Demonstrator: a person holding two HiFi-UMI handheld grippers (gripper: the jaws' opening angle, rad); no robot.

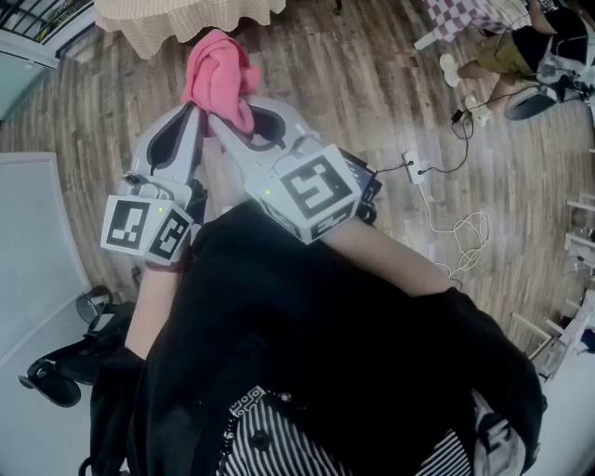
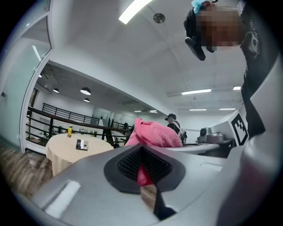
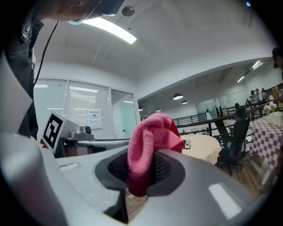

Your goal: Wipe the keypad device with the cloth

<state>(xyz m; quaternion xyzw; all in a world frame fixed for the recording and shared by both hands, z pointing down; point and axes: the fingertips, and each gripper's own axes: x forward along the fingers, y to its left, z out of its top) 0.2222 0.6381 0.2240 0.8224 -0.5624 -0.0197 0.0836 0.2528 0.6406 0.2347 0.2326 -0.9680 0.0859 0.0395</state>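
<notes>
A pink cloth [image 1: 221, 74] is bunched up between both grippers, which I hold close together in front of my chest. My left gripper [image 1: 197, 110] is shut on the cloth [image 2: 152, 134], whose lower fold shows between its black pads. My right gripper [image 3: 139, 176] is shut on the cloth [image 3: 148, 145] as well, and the cloth drapes over the jaws; in the head view the right gripper [image 1: 232, 116] sits beside the left one. The keypad device [image 2: 82, 144] lies far off on a round table with a beige cloth [image 2: 66, 152]. The keypad device [image 3: 187, 144] also shows in the right gripper view.
The round table's edge [image 1: 186, 23] lies ahead across a wooden floor. A power strip with white cable [image 1: 414, 167] lies on the floor to the right, near a seated person [image 1: 507, 51]. A white table [image 1: 28, 242] stands left, a black chair [image 3: 234, 141] right.
</notes>
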